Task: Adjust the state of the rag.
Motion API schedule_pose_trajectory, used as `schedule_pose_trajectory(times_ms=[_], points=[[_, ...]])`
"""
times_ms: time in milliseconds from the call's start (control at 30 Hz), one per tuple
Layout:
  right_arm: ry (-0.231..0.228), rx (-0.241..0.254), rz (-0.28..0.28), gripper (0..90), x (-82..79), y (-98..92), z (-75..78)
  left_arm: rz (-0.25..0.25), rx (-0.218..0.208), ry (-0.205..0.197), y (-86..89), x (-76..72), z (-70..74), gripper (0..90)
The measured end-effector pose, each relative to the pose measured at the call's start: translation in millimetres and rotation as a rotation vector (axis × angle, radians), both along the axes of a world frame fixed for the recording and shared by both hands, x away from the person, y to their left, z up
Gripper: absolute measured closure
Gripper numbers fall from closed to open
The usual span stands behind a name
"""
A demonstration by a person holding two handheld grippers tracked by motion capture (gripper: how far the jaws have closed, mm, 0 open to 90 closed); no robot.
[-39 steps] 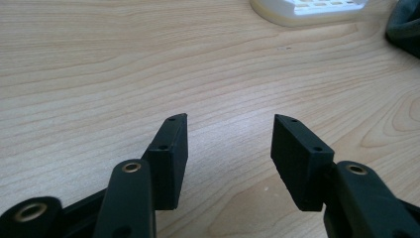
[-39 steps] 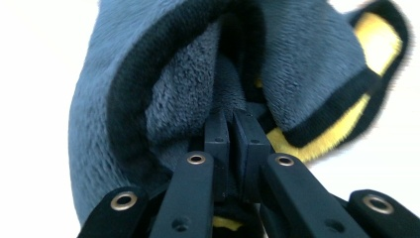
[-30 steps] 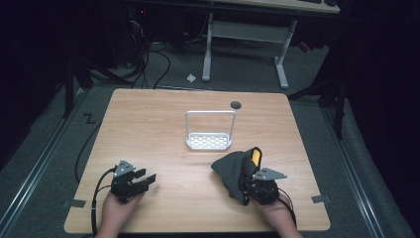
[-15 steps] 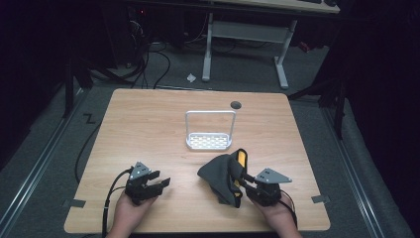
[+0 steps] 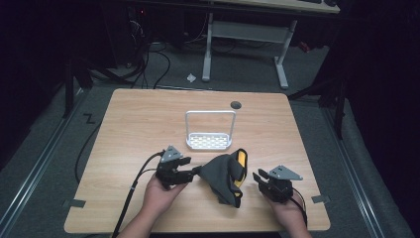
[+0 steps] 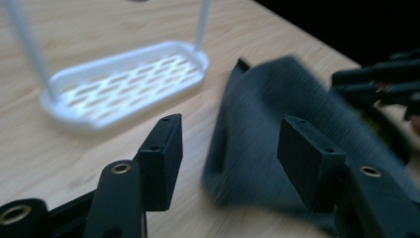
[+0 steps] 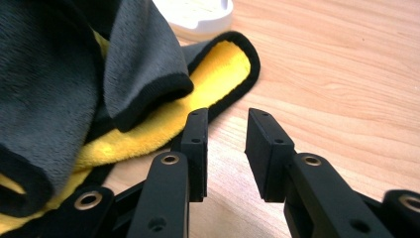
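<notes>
Grey-and-yellow cloth [image 5: 225,176] crumpled on bench [image 5: 138,124], between both claws. Left claw [image 5: 190,174] spread wide, jaws just opened further, tips at cloth's left edge, grey fabric lying between jaws, not pinched. Right claw [image 5: 258,178] partly spread, having just opened, empty, just right of cloth. White rack [image 5: 209,140] beyond cloth.

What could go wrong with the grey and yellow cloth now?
The cloth lies crumpled and loose on the table, and neither gripper holds it. The left gripper has open jaws around one edge; closing on so little fabric might let it slip out. The right gripper, whose jaws have just been opening, has nothing between them, so a pull from the left could drag the whole cloth. It might also snag the white rack close behind.
</notes>
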State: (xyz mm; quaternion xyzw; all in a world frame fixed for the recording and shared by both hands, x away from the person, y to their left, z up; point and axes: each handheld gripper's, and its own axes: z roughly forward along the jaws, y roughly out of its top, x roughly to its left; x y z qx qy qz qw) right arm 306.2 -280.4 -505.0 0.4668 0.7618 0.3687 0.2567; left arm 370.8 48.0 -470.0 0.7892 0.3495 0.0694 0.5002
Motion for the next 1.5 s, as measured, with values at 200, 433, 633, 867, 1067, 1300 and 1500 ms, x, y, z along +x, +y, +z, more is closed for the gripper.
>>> schedule_pose_trajectory(times_ms=[200,433,633,867,1067,1300,1500], points=[[0.008,0.001,-0.004,67.8,2.6,-4.1,-2.3,-0.050,0.014,-0.025,-40.5,9.0,14.9,42.6],[0.023,0.003,0.004,64.4,3.8,-5.2,-4.3,-0.082,0.081,-0.001,-75.5,18.1,13.1,44.2],[0.028,0.010,0.012,64.8,5.1,-3.9,-5.4,-0.106,0.155,0.026,-84.4,19.1,10.5,73.8],[0.049,0.022,0.031,64.8,10.0,4.1,-9.6,-0.070,0.096,-0.017,-53.3,4.6,18.2,83.2],[0.058,0.025,0.076,56.1,14.8,23.3,-10.6,-0.028,0.046,-0.031,-19.6,-7.1,16.7,83.2],[0.098,-0.011,0.108,43.4,22.1,49.6,-18.9,0.031,-0.010,-0.056,19.0,-18.0,14.6,83.3],[0.135,-0.001,0.142,45.6,23.7,57.4,-25.1,0.069,-0.014,-0.070,48.2,-25.8,11.4,83.4]])
